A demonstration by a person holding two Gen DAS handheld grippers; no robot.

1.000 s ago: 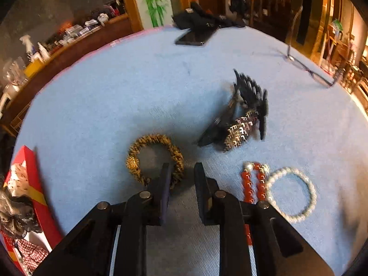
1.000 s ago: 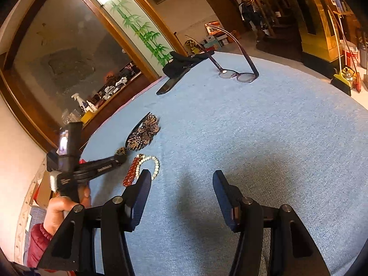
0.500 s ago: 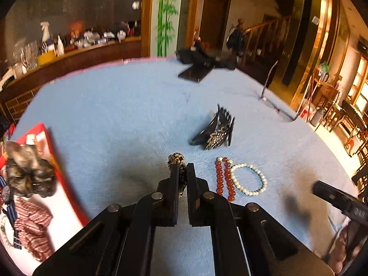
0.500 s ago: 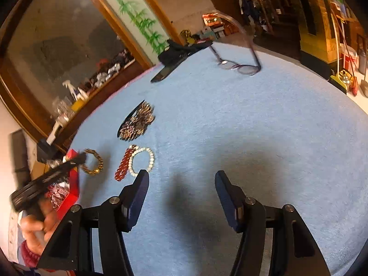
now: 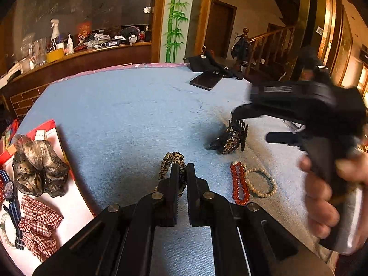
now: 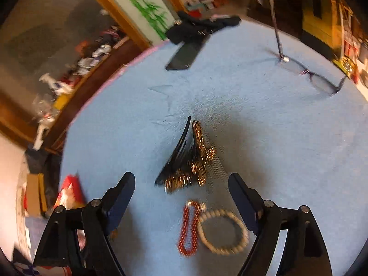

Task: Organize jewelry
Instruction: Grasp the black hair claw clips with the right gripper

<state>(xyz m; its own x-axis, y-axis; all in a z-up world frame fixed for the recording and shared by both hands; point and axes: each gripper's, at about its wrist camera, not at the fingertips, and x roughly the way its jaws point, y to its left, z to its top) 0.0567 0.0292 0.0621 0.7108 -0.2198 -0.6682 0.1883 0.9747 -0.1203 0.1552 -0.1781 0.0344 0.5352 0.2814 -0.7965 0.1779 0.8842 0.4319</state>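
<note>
So the left gripper (image 5: 181, 179) is clamped tight on a leopard-print scrunchie (image 5: 171, 161), which sticks up between the two black fingers, lifted clear of the blue tabletop (image 5: 128, 115). Off to its left there's a red-edged box (image 5: 57, 135) with a white inside, and it's already got stuff in it: a big grey-brown frilly scrunchie (image 5: 39, 165), a red checked one (image 5: 39, 227) and a striped strap thing at the edge.

The right gripper (image 6: 181, 197) has just been opening and now stands wide apart with nothing pinched in it. It's hovering over the rest of the pile: the black claw clip with gold-brown studs (image 6: 188, 161) sits just ahead of its fingertips, and between the fingers, lower in its view, lie a red bead bracelet (image 6: 189, 227) and a pearl bracelet (image 6: 224, 232), touching side by side on the cloth. From the left wrist view you can see the person's hand (image 5: 326, 193) wrapped around the right gripper's handle, quite blurred.

Further back on the tabletop: a dark phone (image 5: 207, 80) next to a black bundle of cloth (image 6: 202, 26), and a pair of glasses (image 6: 315, 76) well apart from the jewelry, over on the right side.
</note>
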